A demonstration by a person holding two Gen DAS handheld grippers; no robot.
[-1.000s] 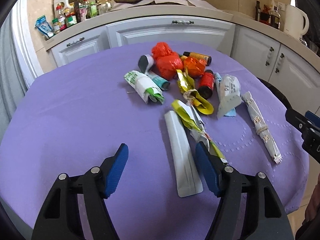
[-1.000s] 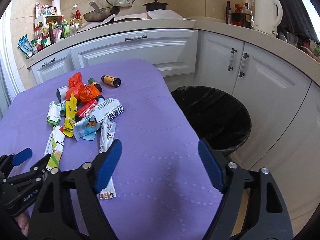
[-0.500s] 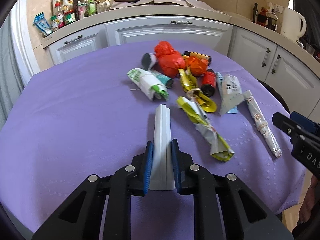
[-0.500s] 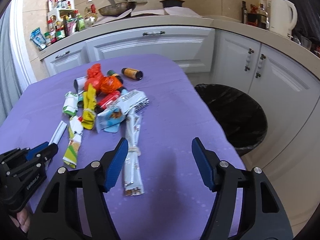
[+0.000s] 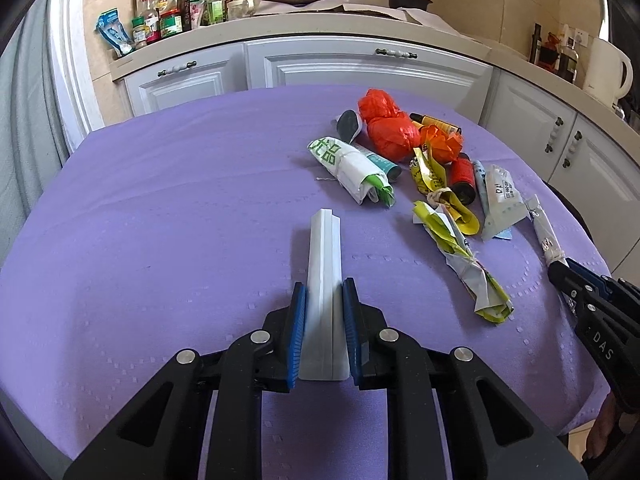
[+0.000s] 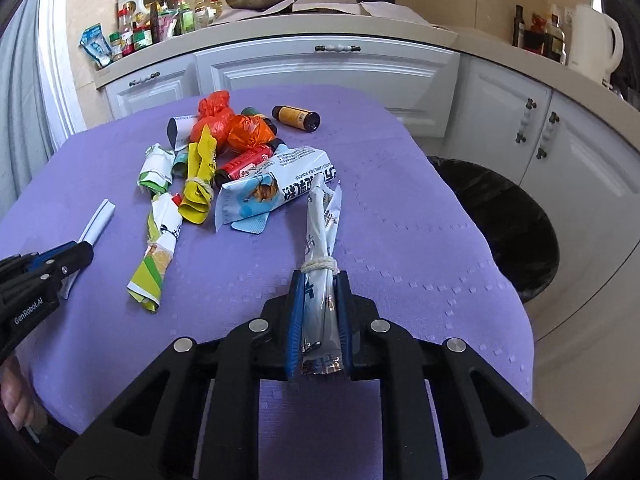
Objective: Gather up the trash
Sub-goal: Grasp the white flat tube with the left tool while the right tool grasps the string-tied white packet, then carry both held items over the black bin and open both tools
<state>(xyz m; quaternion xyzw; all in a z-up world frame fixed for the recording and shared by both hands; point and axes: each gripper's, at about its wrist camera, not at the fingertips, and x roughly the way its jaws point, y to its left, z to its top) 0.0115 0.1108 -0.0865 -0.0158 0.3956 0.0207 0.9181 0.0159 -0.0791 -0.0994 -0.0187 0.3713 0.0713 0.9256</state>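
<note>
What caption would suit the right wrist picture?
Right gripper clamps a string-tied silver wrapper on the purple tablecloth, with the black-lined bin waiting beside.

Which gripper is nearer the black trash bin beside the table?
Right. The right gripper, shut on a tied wrapper, sits at the table side next to the bin. The left gripper, shut on a white packet, is farther across the table.

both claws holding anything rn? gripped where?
Left claw: folded white packet, clamped at its near end. Right claw: silver string-tied wrapper, clamped at its near end, just below the string.
</note>
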